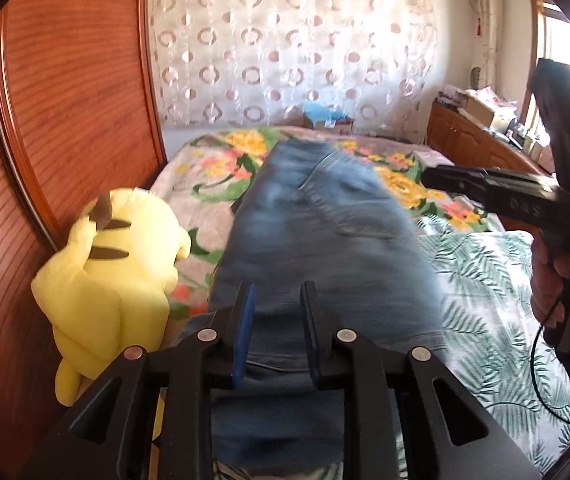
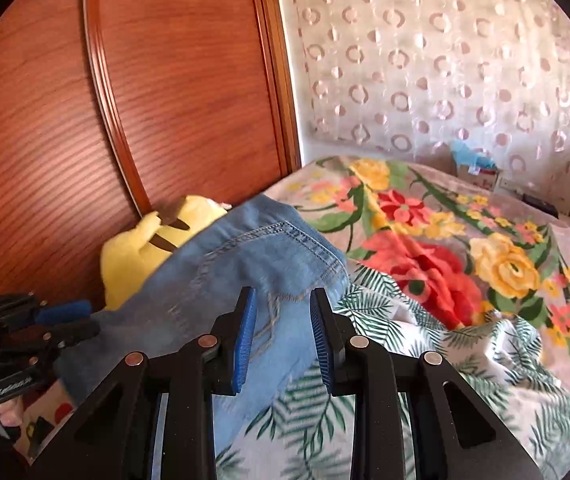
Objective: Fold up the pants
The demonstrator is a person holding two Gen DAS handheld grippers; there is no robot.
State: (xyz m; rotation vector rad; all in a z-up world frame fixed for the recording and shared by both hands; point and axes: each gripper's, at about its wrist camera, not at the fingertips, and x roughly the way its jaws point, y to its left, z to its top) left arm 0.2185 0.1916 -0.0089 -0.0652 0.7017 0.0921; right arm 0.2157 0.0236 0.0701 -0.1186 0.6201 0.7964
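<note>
Sprawling across the leaf-print sheet (image 2: 365, 420), soft faded-denim pants (image 1: 317, 240).

text: "DAS" | on: right gripper (image 1: 437, 178) body | other lettering: blurred, unreadable

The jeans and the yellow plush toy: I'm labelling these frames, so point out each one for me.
jeans (image 1: 325, 240), left wrist view, on the middle of the denim.
yellow plush toy (image 1: 121, 264), left wrist view, on its back.

Yellow plush toy (image 1: 113, 256) beside headboard (image 1: 65, 100)
</note>
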